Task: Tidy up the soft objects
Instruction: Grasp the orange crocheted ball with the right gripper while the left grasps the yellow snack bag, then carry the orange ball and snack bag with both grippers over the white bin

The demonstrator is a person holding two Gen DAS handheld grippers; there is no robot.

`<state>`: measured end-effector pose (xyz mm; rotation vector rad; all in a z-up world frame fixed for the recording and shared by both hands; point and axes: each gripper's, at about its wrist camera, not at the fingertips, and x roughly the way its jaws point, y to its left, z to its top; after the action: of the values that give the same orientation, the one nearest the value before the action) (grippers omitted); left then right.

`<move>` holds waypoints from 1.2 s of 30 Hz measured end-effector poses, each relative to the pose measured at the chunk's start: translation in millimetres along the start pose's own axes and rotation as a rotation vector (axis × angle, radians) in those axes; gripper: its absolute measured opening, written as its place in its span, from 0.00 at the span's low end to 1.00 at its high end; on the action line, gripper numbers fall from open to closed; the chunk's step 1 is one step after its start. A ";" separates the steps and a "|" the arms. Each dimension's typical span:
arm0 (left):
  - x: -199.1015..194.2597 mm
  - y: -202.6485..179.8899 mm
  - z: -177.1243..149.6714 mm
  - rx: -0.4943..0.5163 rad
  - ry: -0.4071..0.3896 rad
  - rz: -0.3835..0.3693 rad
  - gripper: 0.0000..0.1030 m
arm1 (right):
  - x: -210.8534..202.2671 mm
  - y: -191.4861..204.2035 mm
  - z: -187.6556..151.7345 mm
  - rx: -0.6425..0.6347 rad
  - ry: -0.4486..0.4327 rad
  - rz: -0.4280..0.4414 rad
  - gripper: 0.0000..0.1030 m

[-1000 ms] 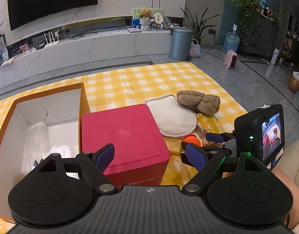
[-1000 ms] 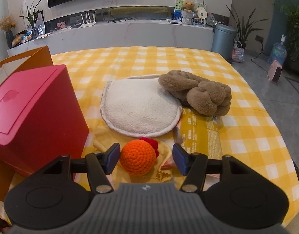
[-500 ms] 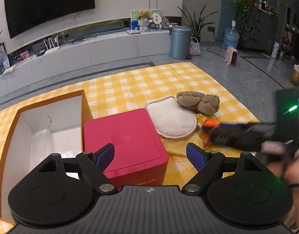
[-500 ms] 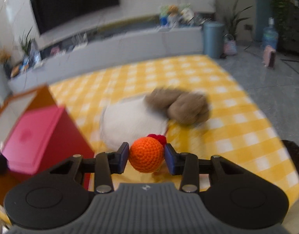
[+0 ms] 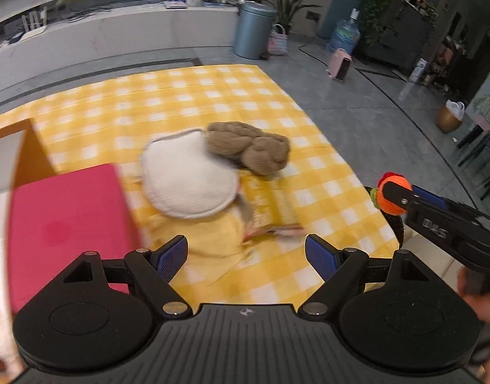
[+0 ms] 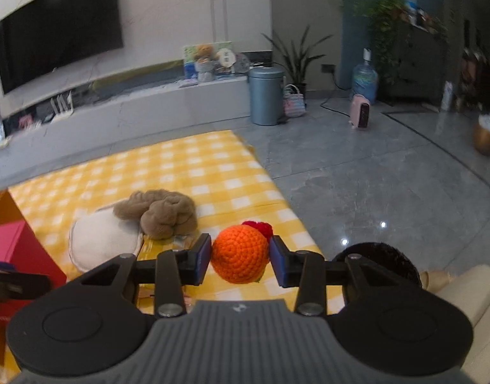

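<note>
My right gripper is clamped on the orange crocheted ball, its blue pads pressing both sides, with a red tuft at the ball's upper right; in the left wrist view that ball sits at the right edge of the frame, up off the yellow checked cloth. My left gripper hangs with its fingers wide apart and nothing between them, low in the frame over the cloth's near part. At centre lie the white round cushion and the brown plush toy, touching. The pink box fills the lower left, the orange cardboard box just behind it. The cloth's upper half lies bare; its right edge meets grey floor.
</note>
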<state>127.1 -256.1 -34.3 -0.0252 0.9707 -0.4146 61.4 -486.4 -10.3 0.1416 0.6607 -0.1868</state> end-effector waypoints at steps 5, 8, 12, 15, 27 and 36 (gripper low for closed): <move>48.3 -27.3 5.7 0.038 0.006 0.025 0.95 | -3.9 -7.5 -1.3 0.015 -0.013 -0.004 0.38; 80.0 -37.1 7.6 0.055 0.025 0.044 0.95 | 2.0 -4.9 -2.9 0.001 0.000 0.005 0.38; 112.7 -47.3 6.4 0.063 0.013 0.109 0.95 | 8.0 -4.7 -3.2 0.002 0.019 -0.009 0.38; 127.5 -53.5 2.4 0.052 -0.037 0.184 0.95 | 7.7 -6.6 -5.0 0.004 0.024 0.000 0.38; 141.2 -63.0 -20.7 0.119 -0.121 0.269 0.56 | 14.3 -4.1 -7.5 0.006 0.050 0.000 0.39; 106.2 -54.7 -40.6 0.137 -0.123 0.184 0.54 | 14.6 -7.5 -8.8 0.029 0.054 0.028 0.38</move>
<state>128.7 -337.4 -130.7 0.1602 0.8140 -0.3057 65.9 -493.9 -26.7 0.1844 0.7096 -0.1667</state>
